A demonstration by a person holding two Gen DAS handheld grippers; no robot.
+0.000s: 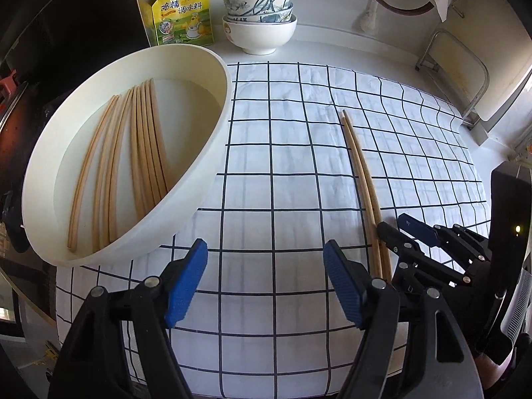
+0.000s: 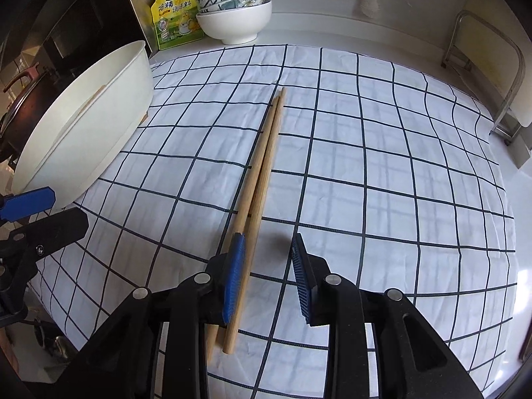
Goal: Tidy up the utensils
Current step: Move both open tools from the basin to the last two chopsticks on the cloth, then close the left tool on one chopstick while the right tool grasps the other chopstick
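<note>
Kitchen counter, white, covered by a white cloth with a dark grid [image 2: 382, 173]; inspection proceeds from the claws outward. Right gripper [image 2: 267, 276]: pitched steeply down at the cloth, jaws partly apart and clamped on nothing. Its left pad [image 2: 234, 272] lies against or just over the near end of a pair of wooden chopsticks [image 2: 262, 166]; the other pad stands clear on the far side, with bare cloth between; whether that left pad actually touches the wood cannot be told. Key relation: the pair's long axis runs away from this claw, roughly in line with its fingers, butt ends under the claw, tips toward the back wall, so the sticks sit off-centre in the gap, toward the left pad. Judgement: a small shift toward that side would centre them before closing. Left gripper [image 1: 266, 282]: jaws wide apart, empty, over bare cloth, between the white plastic tub [image 1: 212, 153] on its outer side and the pair on its inner side. The right hand is plainly the nearer to the pair. The tub stands at the cloth's left edge and holds several chopsticks [image 1: 133, 166] lying roughly parallel. Against the back wall stand stacked bowls [image 1: 259, 23] and a yellow seasoning pouch [image 1: 181, 13]; a metal rack [image 2: 492, 76] stands at the right.
</note>
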